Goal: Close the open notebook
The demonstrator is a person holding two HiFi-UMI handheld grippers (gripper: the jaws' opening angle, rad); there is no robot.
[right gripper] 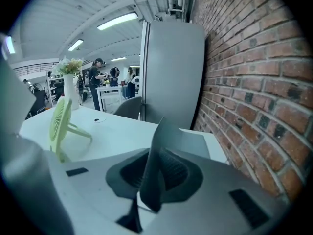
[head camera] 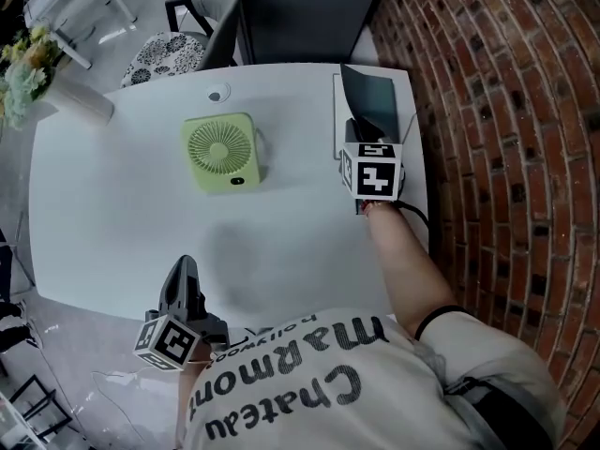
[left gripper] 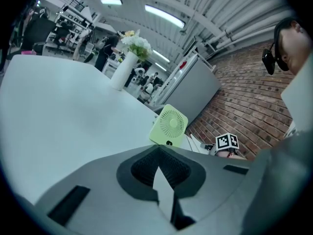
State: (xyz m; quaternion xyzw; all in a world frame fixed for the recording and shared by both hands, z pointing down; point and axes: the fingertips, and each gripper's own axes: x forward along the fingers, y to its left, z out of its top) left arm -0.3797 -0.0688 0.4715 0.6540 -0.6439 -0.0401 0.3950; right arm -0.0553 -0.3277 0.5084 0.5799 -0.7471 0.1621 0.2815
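Observation:
The notebook (head camera: 339, 111) lies open at the table's far right edge, near the brick wall. Its dark cover (head camera: 371, 101) stands raised and tilted over the white page. My right gripper (head camera: 364, 137) reaches in from the near side, shut on this cover's edge. In the right gripper view the cover (right gripper: 165, 137) rises thin and upright between the pads of the right gripper (right gripper: 155, 156). My left gripper (head camera: 185, 266) hovers at the table's near left edge, far from the notebook. In its own view, the left gripper (left gripper: 157, 153) is shut with nothing in it.
A green desk fan (head camera: 221, 152) stands mid-table, left of the notebook. A white vase with flowers (head camera: 56, 90) sits at the far left corner. A small round cap (head camera: 217, 93) is set in the white table (head camera: 112, 223). A brick wall (head camera: 506, 157) runs along the right.

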